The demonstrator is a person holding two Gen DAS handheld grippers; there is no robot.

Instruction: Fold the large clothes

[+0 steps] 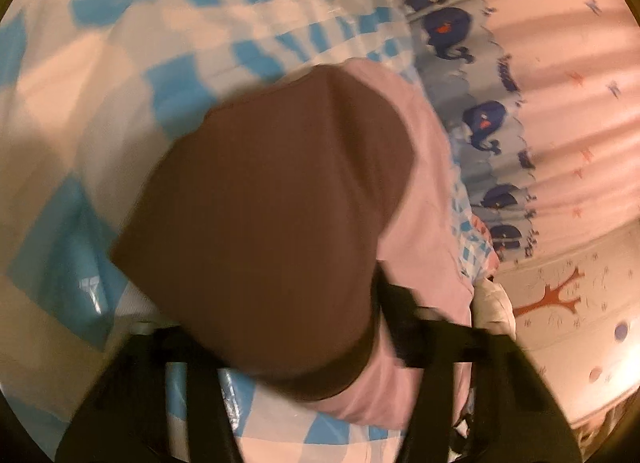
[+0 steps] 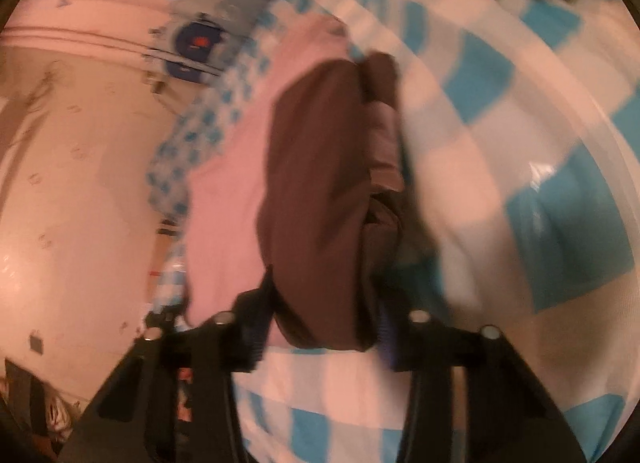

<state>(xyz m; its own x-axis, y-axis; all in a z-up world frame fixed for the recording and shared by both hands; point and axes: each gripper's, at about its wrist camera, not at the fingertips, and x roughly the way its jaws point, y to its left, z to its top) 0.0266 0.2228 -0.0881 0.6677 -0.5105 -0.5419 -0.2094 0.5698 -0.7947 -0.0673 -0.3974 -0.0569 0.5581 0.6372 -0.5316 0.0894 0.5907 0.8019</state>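
A dark brown garment (image 1: 272, 203) hangs folded in front of my left gripper (image 1: 288, 347), with a pink garment (image 1: 420, 191) behind it. The brown cloth covers the left finger; the right finger (image 1: 404, 323) shows beside it, and the cloth seems pinched between them. In the right wrist view my right gripper (image 2: 320, 327) is shut on the bunched lower end of the same brown garment (image 2: 316, 191), which rises between the two fingers, the pink garment (image 2: 232, 199) to its left. Both views are blurred by motion.
A blue and white checked cover with a shiny plastic sheet (image 1: 140, 43) lies beneath and also shows in the right wrist view (image 2: 540, 143). A whale-print cloth (image 1: 480, 123) and pink sheets (image 1: 572, 83) lie to the side.
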